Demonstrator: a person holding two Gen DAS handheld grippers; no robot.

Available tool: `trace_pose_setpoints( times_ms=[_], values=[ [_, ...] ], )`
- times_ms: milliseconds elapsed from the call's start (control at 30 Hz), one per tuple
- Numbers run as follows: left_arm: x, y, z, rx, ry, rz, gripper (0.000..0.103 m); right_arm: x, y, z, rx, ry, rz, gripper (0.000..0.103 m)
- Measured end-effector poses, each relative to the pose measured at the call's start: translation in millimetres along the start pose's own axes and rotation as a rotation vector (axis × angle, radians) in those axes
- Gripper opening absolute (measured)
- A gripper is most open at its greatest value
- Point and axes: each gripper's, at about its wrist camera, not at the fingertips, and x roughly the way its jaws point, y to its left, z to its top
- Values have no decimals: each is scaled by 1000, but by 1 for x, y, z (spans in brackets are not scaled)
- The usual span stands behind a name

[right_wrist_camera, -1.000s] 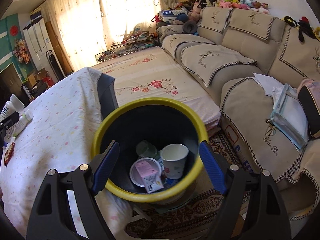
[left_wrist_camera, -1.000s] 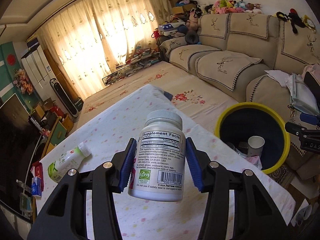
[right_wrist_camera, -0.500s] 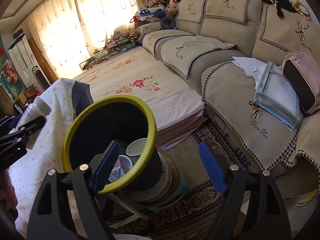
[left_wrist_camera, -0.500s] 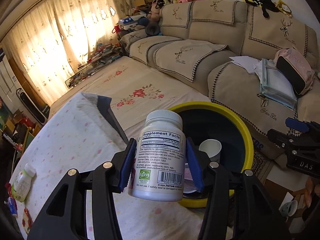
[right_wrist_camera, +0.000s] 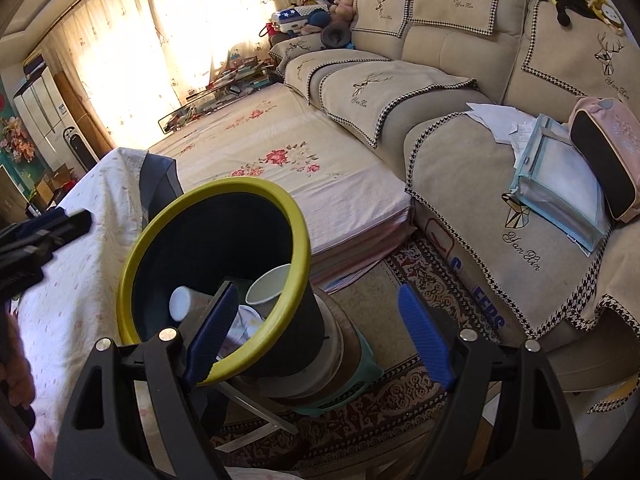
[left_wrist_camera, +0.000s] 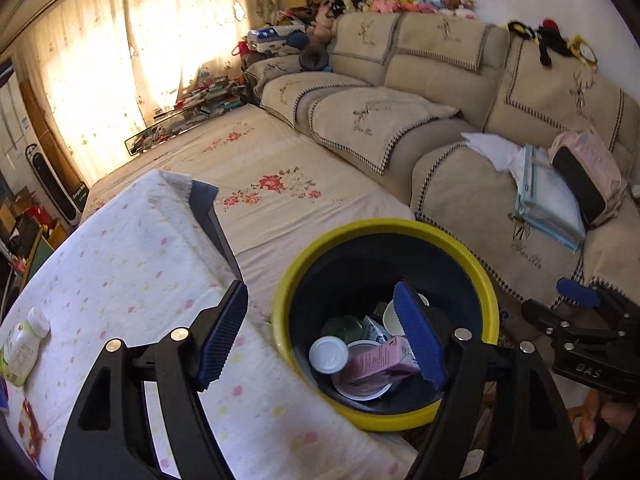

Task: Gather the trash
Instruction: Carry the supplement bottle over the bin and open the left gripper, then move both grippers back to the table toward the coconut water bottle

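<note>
Supplement bottle (left_wrist_camera: 329, 355) in bin (left_wrist_camera: 460, 248) below left gripper's (left_wrist_camera: 320, 336) opening, empty jaws.

Our left tongs (left_wrist_camera: 320, 336) were opening above the yellow-rimmed bin (left_wrist_camera: 490, 296), nothing between the jaws. The white-capped bottle (left_wrist_camera: 329, 355) lay inside among a pink carton (left_wrist_camera: 376, 362) and cups. Another bottle (left_wrist_camera: 24, 344) lay on the bench (left_wrist_camera: 120, 264).

The right pad of the left gripper (left_wrist_camera: 320, 340) is covering part of the bin's (left_wrist_camera: 486, 292) contents. The white-capped bottle (left_wrist_camera: 329, 356) is showing only its cap; its body is lying hidden.
</note>
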Motion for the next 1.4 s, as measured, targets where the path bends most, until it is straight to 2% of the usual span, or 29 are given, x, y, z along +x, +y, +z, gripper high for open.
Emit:
trace_pose_setpoints(
  times_ms=[167, 300, 500, 633, 767, 1000, 1067, 1133, 1400],
  values=[
    [-46, 52, -18, -122, -91, -1, 81, -2, 17, 0, -35, 2, 11, 78],
    [-82, 101, -46, -209, -154, 42, 83, -5, 36, 0, -70, 1, 23, 79],
    [-137, 170, -103, -297, -249, 172, 88, -4, 82, -1, -154, 9, 50, 80],
    [-166, 209, -148, -321, -274, 238, 89, -1, 127, 1, -224, 16, 92, 80],
    [-186, 252, -193, -384, -260, 274, 89, 0, 179, 4, -303, 20, 146, 80],
    [-203, 319, -257, -509, -260, 320, 89, -2, 301, 6, -477, 43, 306, 82],
    [-205, 330, -266, -542, -270, 309, 89, -5, 340, 6, -529, 36, 363, 85],
    [-203, 335, -268, -557, -268, 305, 89, -8, 372, 4, -591, 27, 379, 85],
    [-195, 326, -265, -563, -236, 301, 89, -7, 515, -24, -800, 13, 476, 86]
  ],
)
